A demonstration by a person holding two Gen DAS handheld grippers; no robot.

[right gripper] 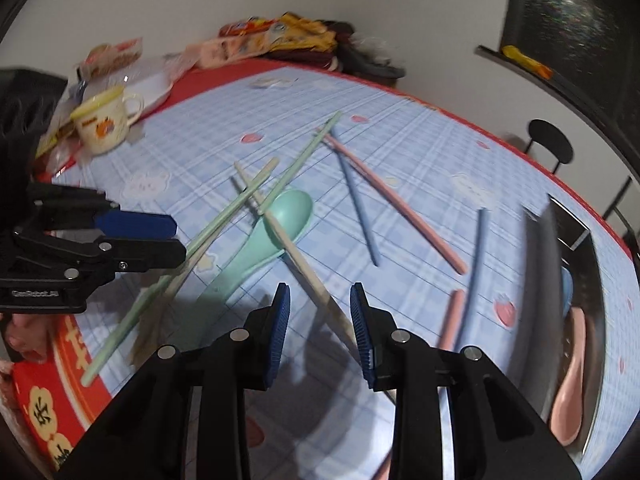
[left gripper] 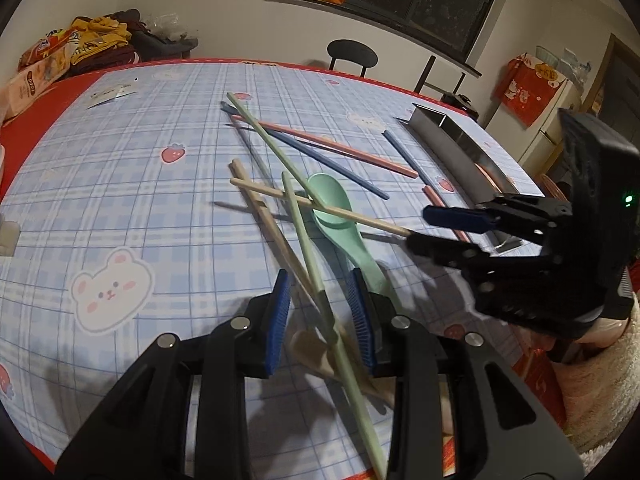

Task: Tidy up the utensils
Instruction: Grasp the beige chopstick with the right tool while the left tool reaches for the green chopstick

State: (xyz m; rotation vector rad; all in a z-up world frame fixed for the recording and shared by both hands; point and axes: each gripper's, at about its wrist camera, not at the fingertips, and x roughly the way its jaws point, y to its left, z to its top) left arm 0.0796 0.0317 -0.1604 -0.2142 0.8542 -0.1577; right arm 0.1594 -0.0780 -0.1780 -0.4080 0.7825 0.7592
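Coloured chopsticks and a mint green spoon (left gripper: 334, 208) lie crossed on the blue checked tablecloth. My left gripper (left gripper: 320, 312) is open over a green chopstick (left gripper: 308, 248) and beige chopsticks (left gripper: 268, 216) that pass between its fingers. My right gripper (right gripper: 320, 320) is open with a beige chopstick (right gripper: 304, 268) running between its fingers; from the left wrist view it (left gripper: 440, 228) sits at that chopstick's end (left gripper: 376, 222). The green spoon (right gripper: 272, 232) lies just beyond. A steel tray (right gripper: 568, 280) at the right holds a pink spoon (right gripper: 568, 392) and a blue one.
Pink chopsticks (left gripper: 340, 146) and blue chopsticks (left gripper: 328, 160) lie farther out on the cloth. A mug (right gripper: 106, 120) and snack bags (right gripper: 272, 36) stand at the far edge. A black chair (left gripper: 352, 54) is behind the table. The steel tray (left gripper: 460, 144) runs along the right.
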